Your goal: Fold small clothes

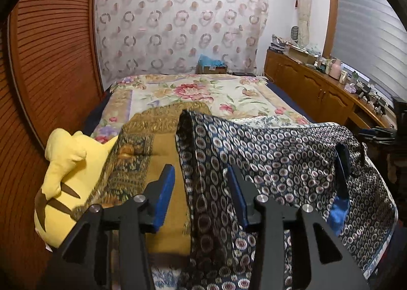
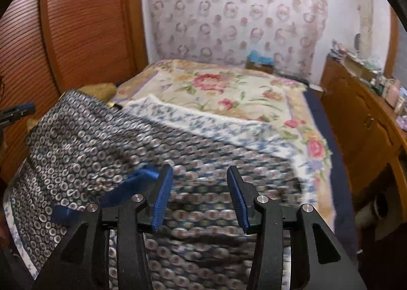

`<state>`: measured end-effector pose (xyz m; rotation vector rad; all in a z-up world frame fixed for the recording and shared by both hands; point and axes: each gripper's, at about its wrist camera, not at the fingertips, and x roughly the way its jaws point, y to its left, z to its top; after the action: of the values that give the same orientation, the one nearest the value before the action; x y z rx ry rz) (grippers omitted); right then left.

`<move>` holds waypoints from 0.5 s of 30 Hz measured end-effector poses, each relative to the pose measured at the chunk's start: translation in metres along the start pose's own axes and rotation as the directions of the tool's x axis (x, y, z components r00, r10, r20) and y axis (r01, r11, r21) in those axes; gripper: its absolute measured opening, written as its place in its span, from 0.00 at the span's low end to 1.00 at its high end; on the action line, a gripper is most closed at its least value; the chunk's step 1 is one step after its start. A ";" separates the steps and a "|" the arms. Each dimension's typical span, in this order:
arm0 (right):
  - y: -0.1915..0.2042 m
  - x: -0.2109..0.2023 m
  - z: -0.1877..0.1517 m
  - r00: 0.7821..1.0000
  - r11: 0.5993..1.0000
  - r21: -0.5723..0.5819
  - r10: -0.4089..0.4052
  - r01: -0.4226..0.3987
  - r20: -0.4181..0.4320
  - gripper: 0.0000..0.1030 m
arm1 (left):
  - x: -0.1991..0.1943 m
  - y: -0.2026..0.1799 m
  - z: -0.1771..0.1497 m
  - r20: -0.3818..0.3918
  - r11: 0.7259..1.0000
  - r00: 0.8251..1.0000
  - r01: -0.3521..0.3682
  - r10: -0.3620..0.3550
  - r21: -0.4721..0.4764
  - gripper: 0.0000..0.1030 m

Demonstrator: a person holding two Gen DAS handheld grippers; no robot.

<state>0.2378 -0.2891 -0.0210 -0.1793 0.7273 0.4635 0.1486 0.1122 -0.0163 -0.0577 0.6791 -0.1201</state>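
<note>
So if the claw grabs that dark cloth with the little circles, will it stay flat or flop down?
Probably flop. The dark cloth already drapes and bunches into a soft ridge, so it looks limp. It seems thin and light, likely sagging around the left claw. Its blue strap hangs loose and may dangle.

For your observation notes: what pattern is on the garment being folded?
Dark navy garment with small pale rings; sharpest in the left wrist view.
</note>
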 end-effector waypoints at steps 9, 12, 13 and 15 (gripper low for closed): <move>0.036 0.049 -0.013 0.994 0.998 -0.055 0.020 -0.026 -0.103 0.46 | -0.002 -0.004 -0.038 -0.030 0.999 0.999 0.027 -0.028 -0.016 0.40; 0.036 0.057 -0.015 0.991 0.997 -0.070 -0.045 0.036 -0.123 0.46 | 0.001 -0.006 -0.047 -0.041 1.000 0.999 0.023 -0.023 -0.016 0.40; 0.034 0.058 -0.016 0.991 0.997 -0.062 -0.052 0.045 -0.125 0.46 | 0.002 -0.006 -0.050 -0.045 1.000 0.999 0.019 -0.020 -0.016 0.40; 0.028 0.060 -0.018 0.990 0.998 -0.038 -0.049 0.044 -0.131 0.46 | 0.004 -0.008 -0.055 -0.049 1.000 0.999 0.017 -0.018 -0.018 0.40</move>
<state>0.2536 -0.2496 -0.0746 -0.2615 0.8426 0.4228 0.1161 0.1035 -0.0603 -0.0780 0.7285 -0.1329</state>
